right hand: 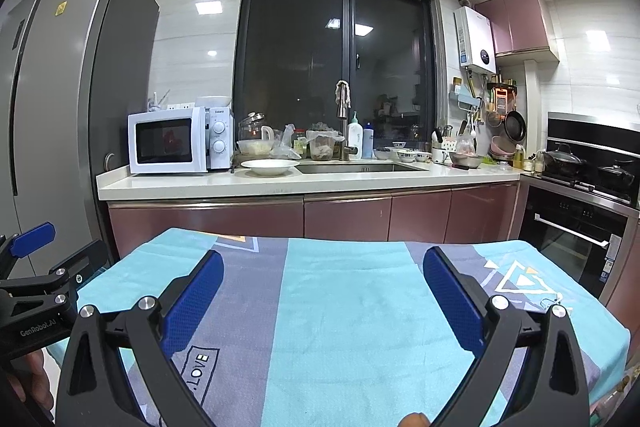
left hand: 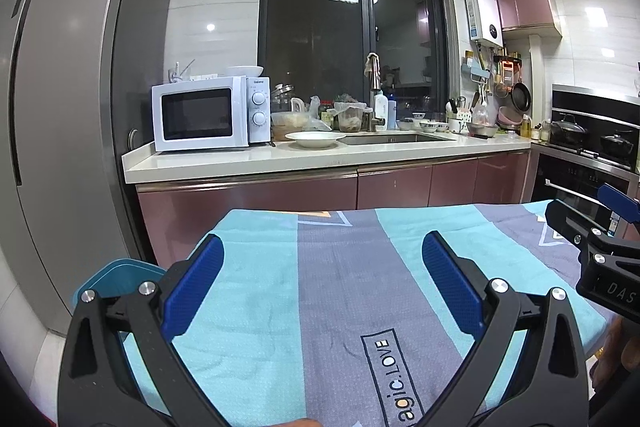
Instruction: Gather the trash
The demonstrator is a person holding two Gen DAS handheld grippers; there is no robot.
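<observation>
Kitchen table under striped towel, left tongs — spread wide, right tongs likewise apart

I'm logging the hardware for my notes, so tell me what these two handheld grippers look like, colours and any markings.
Both match: the left gripper and right gripper have black, angular plastic frames with triangular cutouts and silver round bolts. Each finger carries a long blue pad with a fine dotted texture. White lettering on the bodies reads GenRobot.AI on the left one and DAS on the right. No cables or sleeves show.
</observation>
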